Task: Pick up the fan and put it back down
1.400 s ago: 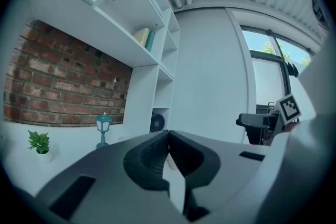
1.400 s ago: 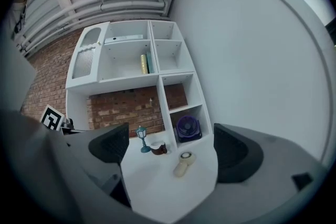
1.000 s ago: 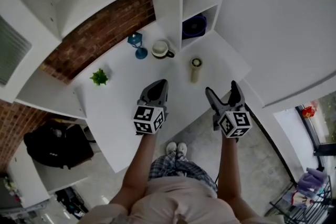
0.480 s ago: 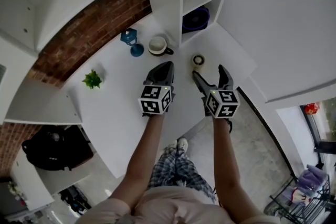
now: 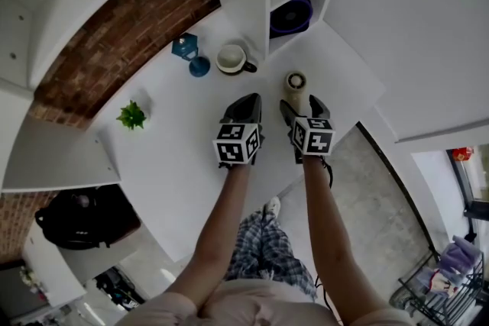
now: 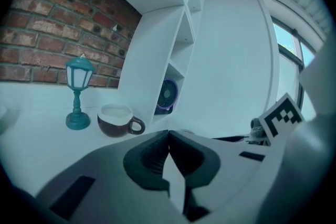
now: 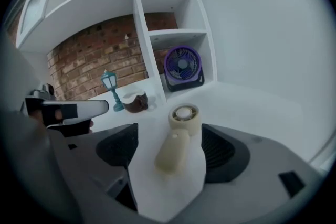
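Observation:
A small cream hand-held fan (image 5: 295, 83) lies on the white table (image 5: 176, 164), its round head pointing toward the shelves. In the right gripper view the cream fan (image 7: 178, 140) sits between the two pads with a gap on each side. My right gripper (image 5: 302, 106) (image 7: 169, 132) straddles its handle and its jaws are closing, not pressing on it. Beside it on the left, my left gripper (image 5: 246, 101) (image 6: 168, 136) is shut and holds nothing.
A purple desk fan (image 5: 290, 15) stands in the low shelf cubby. A brown mug (image 5: 231, 59), a teal lantern lamp (image 5: 187, 51) and a small green plant (image 5: 131, 116) stand along the brick wall. A black bag (image 5: 76, 214) lies under the table's left end.
Both grippers have moved forward and down toward the table. The right one now has the cream fan between its jaws, which stand narrower than before.

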Demonstrator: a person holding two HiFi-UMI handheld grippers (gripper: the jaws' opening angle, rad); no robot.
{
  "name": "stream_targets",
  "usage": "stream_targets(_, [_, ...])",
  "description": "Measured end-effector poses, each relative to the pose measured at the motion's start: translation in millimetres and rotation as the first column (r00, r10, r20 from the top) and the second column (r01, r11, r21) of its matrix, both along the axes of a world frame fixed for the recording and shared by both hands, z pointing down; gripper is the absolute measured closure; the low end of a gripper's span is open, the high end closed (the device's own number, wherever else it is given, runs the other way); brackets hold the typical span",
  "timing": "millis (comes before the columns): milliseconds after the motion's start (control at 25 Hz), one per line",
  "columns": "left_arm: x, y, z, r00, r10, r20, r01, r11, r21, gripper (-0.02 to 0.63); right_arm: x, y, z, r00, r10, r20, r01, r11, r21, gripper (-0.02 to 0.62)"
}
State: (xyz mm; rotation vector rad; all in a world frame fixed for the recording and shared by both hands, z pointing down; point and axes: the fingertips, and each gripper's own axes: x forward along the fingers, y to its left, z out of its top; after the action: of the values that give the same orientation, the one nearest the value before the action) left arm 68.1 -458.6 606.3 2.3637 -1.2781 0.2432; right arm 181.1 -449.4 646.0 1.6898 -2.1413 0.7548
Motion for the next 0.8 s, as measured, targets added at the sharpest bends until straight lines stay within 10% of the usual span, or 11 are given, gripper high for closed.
stream_targets(800, [-3, 20, 34, 1.000, 0.020, 0.011, -0.019, 0.998, -0.065, 0.578, 0, 0, 54, 0.987, 0.032, -0.160, -0.068, 0.972, -0.225, 0.379])
